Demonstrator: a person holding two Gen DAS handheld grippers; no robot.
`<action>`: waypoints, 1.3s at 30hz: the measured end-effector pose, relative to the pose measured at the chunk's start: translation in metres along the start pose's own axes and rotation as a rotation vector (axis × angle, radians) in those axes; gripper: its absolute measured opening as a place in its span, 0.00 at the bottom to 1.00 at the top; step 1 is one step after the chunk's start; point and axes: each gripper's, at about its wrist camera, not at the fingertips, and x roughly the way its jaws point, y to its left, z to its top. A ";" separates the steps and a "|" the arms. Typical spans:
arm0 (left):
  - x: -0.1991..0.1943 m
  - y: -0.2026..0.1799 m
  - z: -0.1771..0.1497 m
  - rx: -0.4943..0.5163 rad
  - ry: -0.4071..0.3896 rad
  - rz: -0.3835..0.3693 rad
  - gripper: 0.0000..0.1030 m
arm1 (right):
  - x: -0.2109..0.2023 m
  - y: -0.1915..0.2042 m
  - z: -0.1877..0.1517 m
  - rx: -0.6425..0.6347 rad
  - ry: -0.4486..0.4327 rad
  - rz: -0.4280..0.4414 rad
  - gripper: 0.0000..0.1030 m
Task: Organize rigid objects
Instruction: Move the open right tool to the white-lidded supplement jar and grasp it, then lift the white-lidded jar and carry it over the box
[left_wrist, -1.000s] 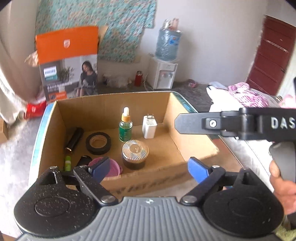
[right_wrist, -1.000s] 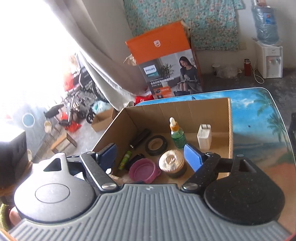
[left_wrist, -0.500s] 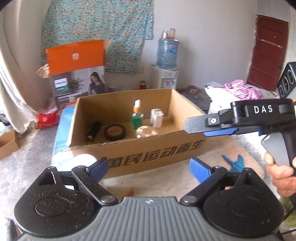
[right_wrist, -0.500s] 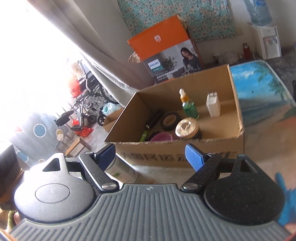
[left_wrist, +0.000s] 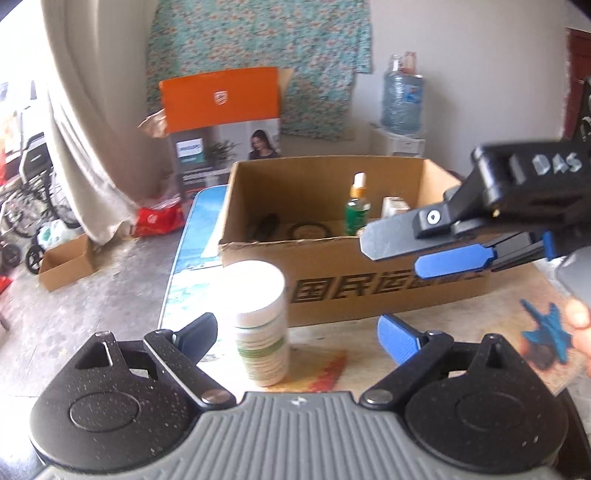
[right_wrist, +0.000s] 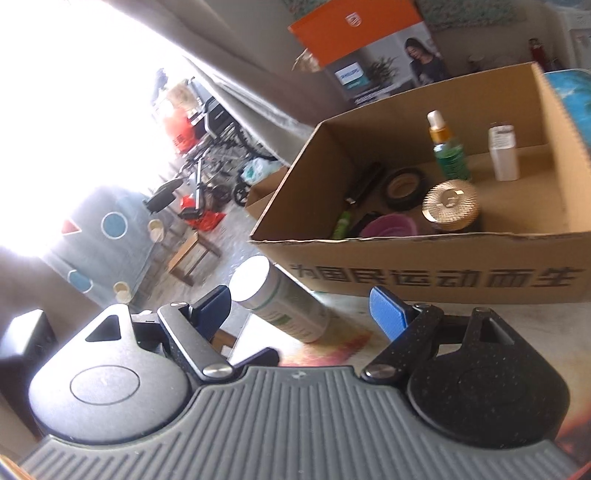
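Observation:
A white bottle (left_wrist: 262, 321) with a green label stands on the table before the cardboard box (left_wrist: 369, 291). My left gripper (left_wrist: 299, 334) is open around it, the bottle close to the left finger, pads apart from it. From the right comes my right gripper (left_wrist: 391, 256), held above the box's front wall. In the right wrist view the bottle (right_wrist: 280, 302) sits between the fingers of the open right gripper (right_wrist: 299, 308), untouched. The box (right_wrist: 443, 277) holds a green dropper bottle (right_wrist: 448, 155), a white charger (right_wrist: 502, 155), a tape roll (right_wrist: 402, 188), a gold-lidded jar (right_wrist: 450, 203) and a pink bowl (right_wrist: 388, 227).
A blue toy plane (left_wrist: 546, 332) lies on the table at the right, beside a person's hand (left_wrist: 576, 314). The table's left edge runs just left of the bottle, with the floor and a small carton (left_wrist: 66, 262) below. An orange printed box (left_wrist: 221, 122) stands behind.
Both grippers have drawn back and sunk from over the box to in front of its wall. The white bottle has come into view between their fingers.

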 end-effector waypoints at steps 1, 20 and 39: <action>0.005 0.003 0.000 -0.010 0.003 0.012 0.91 | 0.006 0.003 0.003 0.003 0.005 0.013 0.80; 0.054 0.031 0.003 -0.103 0.107 0.045 0.54 | 0.099 0.011 0.021 0.033 0.130 0.059 0.52; 0.046 0.023 0.006 -0.142 0.136 0.039 0.52 | 0.097 0.011 0.018 0.044 0.142 0.083 0.47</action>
